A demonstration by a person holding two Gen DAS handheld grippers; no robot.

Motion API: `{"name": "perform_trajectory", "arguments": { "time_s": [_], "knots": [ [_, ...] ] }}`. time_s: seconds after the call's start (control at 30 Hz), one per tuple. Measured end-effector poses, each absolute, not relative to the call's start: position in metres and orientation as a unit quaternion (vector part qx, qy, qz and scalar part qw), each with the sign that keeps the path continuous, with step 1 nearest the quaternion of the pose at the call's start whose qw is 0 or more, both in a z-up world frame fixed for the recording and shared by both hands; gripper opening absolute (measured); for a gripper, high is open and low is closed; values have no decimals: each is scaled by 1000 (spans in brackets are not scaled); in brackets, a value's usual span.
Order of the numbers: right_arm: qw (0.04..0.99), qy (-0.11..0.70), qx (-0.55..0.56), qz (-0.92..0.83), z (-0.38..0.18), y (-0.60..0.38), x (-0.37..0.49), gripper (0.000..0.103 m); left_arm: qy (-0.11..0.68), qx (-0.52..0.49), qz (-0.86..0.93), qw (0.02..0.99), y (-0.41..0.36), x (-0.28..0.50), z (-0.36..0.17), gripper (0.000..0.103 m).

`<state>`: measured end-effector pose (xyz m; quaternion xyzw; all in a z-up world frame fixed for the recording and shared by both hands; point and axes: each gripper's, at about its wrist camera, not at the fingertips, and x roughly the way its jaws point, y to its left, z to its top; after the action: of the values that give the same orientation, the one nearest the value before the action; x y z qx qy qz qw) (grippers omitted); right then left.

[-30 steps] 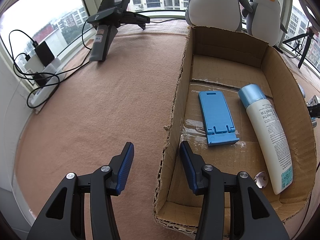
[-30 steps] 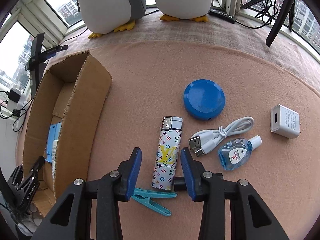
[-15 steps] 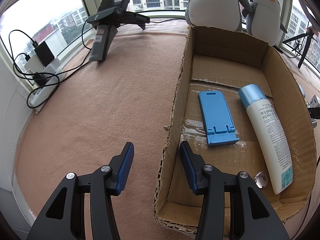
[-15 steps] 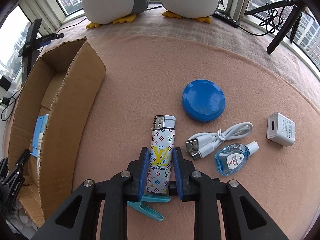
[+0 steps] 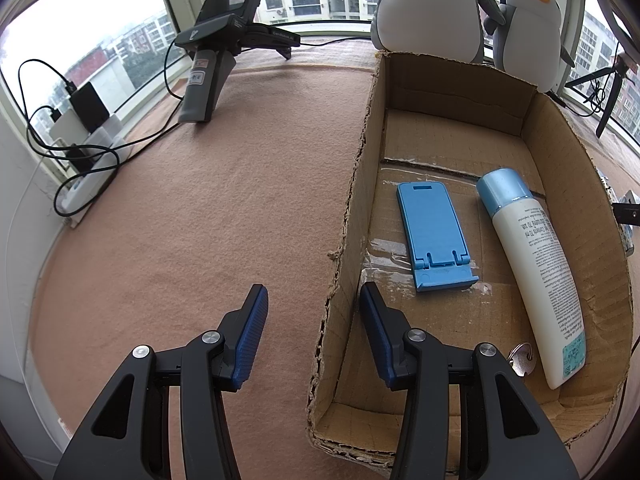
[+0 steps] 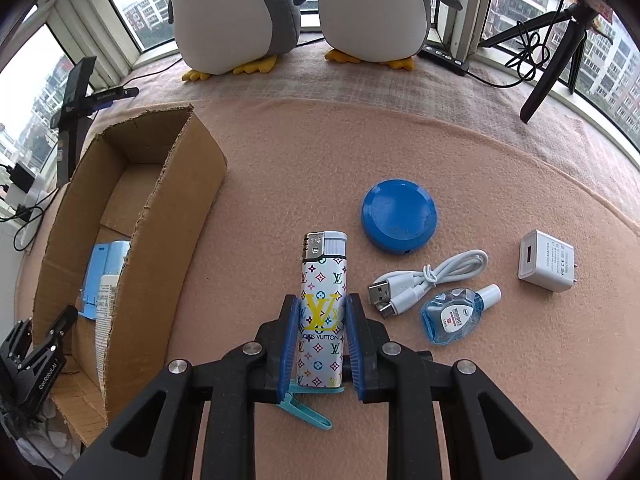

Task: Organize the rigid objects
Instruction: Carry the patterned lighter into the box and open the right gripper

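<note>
Right tongs (image 6: 321,334) are pinching the patterned lighter (image 6: 322,304) by its lower half, blue pads pressed against both of its sides, with its metal head pointing away from them. Lying just under the tongs, a teal clip (image 6: 308,406) is poking out from beneath the lighter's base. Off to their right, a white cable (image 6: 424,280) and a small blue bottle (image 6: 452,316) are sitting close by, a round blue case (image 6: 399,216) is resting beyond those, and a white charger (image 6: 546,260) is lying farther right. Left tongs (image 5: 314,330) are hanging with jaws apart and gripping nothing, straddling the left wall of the box (image 5: 352,216); inside it, ahead and to their right, a blue stand (image 5: 434,232), a white tube (image 5: 532,264) and a key (image 5: 522,358) are lying on the floor of the box.
</note>
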<state>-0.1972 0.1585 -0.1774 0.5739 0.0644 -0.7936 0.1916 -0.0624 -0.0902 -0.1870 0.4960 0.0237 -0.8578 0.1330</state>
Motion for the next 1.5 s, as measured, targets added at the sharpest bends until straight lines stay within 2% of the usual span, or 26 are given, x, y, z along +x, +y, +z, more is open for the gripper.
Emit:
{"name": "perform_trajectory", "arguments": {
  "time_s": [0.67,1.1,1.5],
  "knots": [
    [259,58,512,-817,-116,99,-187,21,24,496,-858,134,-90,-63,-187,46],
    [286,71,513,-806,-122,44,-194,21,24,496,-858,134,-90,-63,-187,46],
    [284,80,525,-798,-140,32,-201,21,24,496,-857,134,-90,-63,-187,46]
  ]
}}
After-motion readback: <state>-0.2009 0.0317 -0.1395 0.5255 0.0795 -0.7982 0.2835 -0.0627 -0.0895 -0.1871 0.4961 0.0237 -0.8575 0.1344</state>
